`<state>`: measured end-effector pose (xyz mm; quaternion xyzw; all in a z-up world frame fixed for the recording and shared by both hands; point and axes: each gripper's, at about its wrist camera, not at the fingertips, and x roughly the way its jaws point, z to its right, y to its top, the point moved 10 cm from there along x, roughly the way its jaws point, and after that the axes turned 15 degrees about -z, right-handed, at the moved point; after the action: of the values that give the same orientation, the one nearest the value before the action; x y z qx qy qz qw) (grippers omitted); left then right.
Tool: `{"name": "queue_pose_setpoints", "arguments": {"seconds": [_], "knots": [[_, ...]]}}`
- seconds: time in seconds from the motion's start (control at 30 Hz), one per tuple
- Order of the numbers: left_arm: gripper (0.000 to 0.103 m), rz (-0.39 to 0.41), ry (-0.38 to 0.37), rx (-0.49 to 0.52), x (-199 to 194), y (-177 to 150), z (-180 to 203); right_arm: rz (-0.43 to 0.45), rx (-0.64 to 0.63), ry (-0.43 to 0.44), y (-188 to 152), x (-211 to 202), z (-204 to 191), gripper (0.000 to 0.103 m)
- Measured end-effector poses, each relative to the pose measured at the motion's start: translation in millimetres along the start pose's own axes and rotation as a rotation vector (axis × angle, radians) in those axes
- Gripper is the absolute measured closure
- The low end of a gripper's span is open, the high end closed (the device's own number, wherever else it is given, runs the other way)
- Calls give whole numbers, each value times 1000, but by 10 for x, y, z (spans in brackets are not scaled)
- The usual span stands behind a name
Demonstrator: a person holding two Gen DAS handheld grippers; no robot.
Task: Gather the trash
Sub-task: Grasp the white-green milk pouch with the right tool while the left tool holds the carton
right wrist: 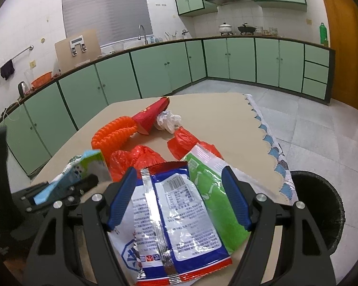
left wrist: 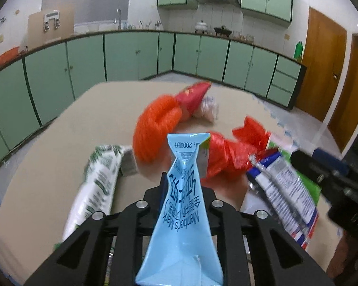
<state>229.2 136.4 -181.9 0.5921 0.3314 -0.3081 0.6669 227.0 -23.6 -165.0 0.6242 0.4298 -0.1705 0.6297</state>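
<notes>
Green-cabinet kitchen, tan table [right wrist: 214, 109] covered in trash

Going left to right: the left gripper [left wrist: 182, 186] is already clamped on a flattened blue carton [left wrist: 182, 214], which runs lengthwise out along its fingers. The right gripper [right wrist: 179, 197] hangs wide open over a blue-and-white snack bag [right wrist: 174, 214], one finger on each side and neither touching, the bag's long side pointing away from the camera. Black bin [right wrist: 322, 209] stands off the table's right edge, so the right hand looks nearer.

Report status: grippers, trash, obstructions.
Left gripper shut on blue carton. Right gripper open over snack wrapper. Black bin right, unobstructed.
</notes>
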Motion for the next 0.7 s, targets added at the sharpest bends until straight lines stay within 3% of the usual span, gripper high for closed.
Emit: {"name": "queue_pose_setpoints", "arguments": {"seconds": [0.27,0.5,0.7], "knots": [[85,69,68,-52,-337,144,-437,10,-37,32,51,-7,-300,32],[85,67,190,-116,-503,-59,-1135,8,-88,70,68,69,-877,32],[85,40,218,-157,-461,-263,-1571,-18,-112,90,14,253,-1399,32]]}}
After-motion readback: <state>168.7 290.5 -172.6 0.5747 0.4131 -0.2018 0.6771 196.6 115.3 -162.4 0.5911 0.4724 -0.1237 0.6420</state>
